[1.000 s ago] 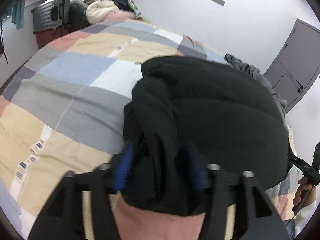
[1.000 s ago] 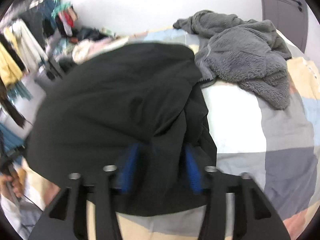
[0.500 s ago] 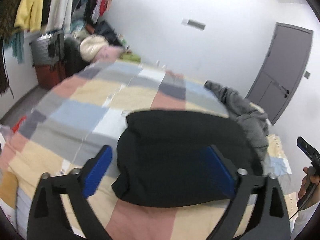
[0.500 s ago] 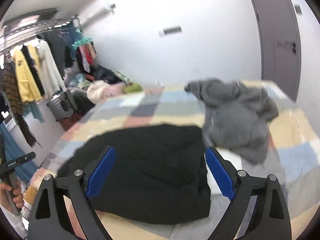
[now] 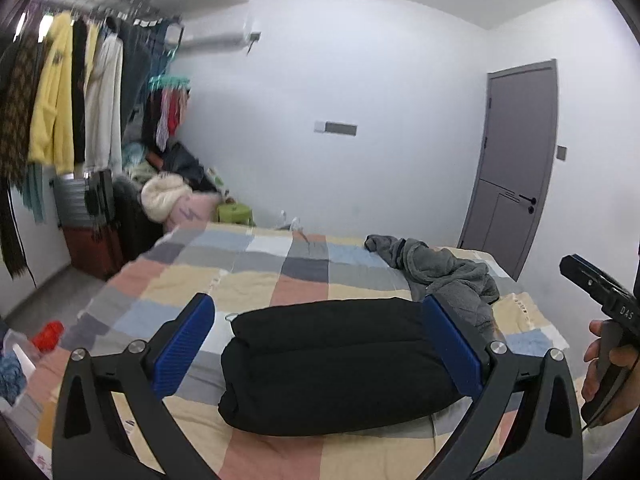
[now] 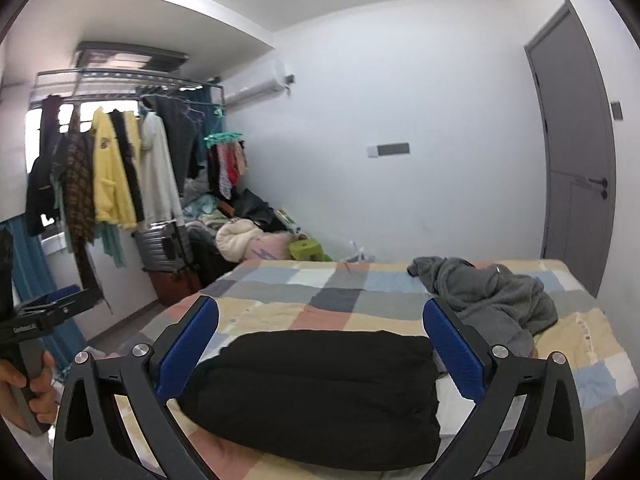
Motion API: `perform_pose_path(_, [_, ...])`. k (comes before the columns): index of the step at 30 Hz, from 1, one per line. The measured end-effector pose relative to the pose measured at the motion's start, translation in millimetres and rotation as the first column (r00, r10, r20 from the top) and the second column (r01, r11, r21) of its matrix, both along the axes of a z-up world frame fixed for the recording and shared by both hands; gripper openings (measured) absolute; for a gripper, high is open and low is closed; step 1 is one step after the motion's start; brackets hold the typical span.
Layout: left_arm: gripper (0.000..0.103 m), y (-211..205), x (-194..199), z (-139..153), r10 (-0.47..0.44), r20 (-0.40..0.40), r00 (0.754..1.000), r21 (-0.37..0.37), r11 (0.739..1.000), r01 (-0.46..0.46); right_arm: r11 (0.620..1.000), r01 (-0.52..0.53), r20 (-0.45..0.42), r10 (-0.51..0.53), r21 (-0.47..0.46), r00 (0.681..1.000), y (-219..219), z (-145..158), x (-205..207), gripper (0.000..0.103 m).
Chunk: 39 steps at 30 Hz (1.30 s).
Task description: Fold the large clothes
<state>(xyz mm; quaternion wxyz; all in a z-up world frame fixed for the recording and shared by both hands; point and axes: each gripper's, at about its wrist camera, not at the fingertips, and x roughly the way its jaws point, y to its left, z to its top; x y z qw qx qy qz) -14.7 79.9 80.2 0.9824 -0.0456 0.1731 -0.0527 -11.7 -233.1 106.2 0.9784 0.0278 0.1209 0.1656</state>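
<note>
A black garment (image 5: 336, 364) lies folded into a thick rectangle on the patchwork bed cover (image 5: 248, 280); it also shows in the right wrist view (image 6: 320, 392). My left gripper (image 5: 316, 320) is open and empty, held back above the near edge of the bundle. My right gripper (image 6: 320, 324) is open and empty too, raised above the bundle. A grey fleece garment (image 5: 444, 272) lies crumpled at the far right of the bed; it shows in the right wrist view (image 6: 492, 292) as well.
A clothes rack (image 6: 120, 168) with hanging garments, a suitcase (image 5: 86, 224) and a pile of clothes (image 6: 244, 236) stand left of the bed. A grey door (image 5: 516, 168) is at the right. The other gripper's handle shows at the right edge (image 5: 600, 300).
Both grippers let go of the black garment, opened wide and pulled back and up. The garment now rests folded on the bed.
</note>
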Motion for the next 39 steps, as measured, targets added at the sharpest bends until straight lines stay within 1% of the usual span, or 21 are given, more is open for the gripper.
perform_pose_path(1, [0.103, -3.8, -5.2, 0.3, -0.005, 0.008, 1.000, 0.007, 1.000, 0.005, 1.000, -0.006, 0.006, 0.006, 0.001, 1.000, 3.3, 0.0, -4.5, 0.103])
perform_pose_path(5, [0.103, -12.7, -18.8, -3.3, -0.027, 0.022, 0.999, -0.009, 1.000, 0.027, 0.999, -0.043, 0.038, 0.043, -0.007, 0.998, 17.1, -7.4, -31.1, 0.103])
perform_pose_path(8, [0.103, -20.8, -27.9, -7.9, -0.043, 0.028, 0.999, -0.020, 0.999, 0.043, 0.998, -0.061, 0.050, 0.062, -0.017, 0.997, 26.8, -14.3, -43.5, 0.103])
perform_pose_path(13, [0.103, -33.6, -39.3, -17.3, -0.063, 0.024, 0.998, -0.014, 0.998, 0.063, 0.997, -0.076, 0.039, 0.076, -0.019, 0.996, 39.5, -31.7, -56.0, 0.103])
perform_pose_path(16, [0.103, -38.1, -40.7, -26.7, -0.061, 0.001, 0.998, -0.010, 0.998, 0.061, 0.998, -0.063, 0.013, 0.063, -0.030, 0.998, 43.0, -43.3, -62.8, 0.103])
perform_pose_path(21, [0.103, -38.5, -39.5, -45.0, -0.036, -0.044, 0.998, -0.029, 0.999, 0.035, 0.999, -0.037, -0.028, 0.036, -0.025, 0.999, 41.0, -60.9, -67.1, 0.103])
perform_pose_path(25, [0.103, -37.7, -37.7, -61.0, -0.008, -0.067, 0.998, -0.039, 0.999, 0.005, 1.000, -0.024, -0.072, 0.024, -0.011, 0.997, 37.0, -75.2, -60.8, 0.103])
perform_pose_path(29, [0.103, -37.3, -36.4, -74.3, 0.008, -0.091, 0.996, -0.044, 0.999, -0.012, 1.000, 0.001, -0.113, -0.004, -0.029, 0.994, 37.3, -88.9, -51.3, 0.103])
perform_pose_path(33, [0.103, -41.7, -33.2, -83.8, 0.000, -0.119, 0.993, -0.039, 0.999, -0.005, 0.999, 0.008, -0.147, -0.015, -0.047, 0.989, 40.4, -98.8, -44.8, 0.103])
perform_pose_path(36, [0.103, -44.1, -30.6, -88.6, -0.004, -0.136, 0.991, -0.037, 0.999, -0.001, 0.994, 0.052, -0.130, -0.063, -0.092, 0.989, 44.0, -103.1, -46.4, 0.103])
perform_pose_path(39, [0.103, -45.5, -28.6, -90.7, 0.009, -0.144, 0.990, -0.028, 1.000, -0.013, 0.994, 0.058, -0.135, -0.070, -0.096, 0.988, 43.4, -106.7, -46.2, 0.103])
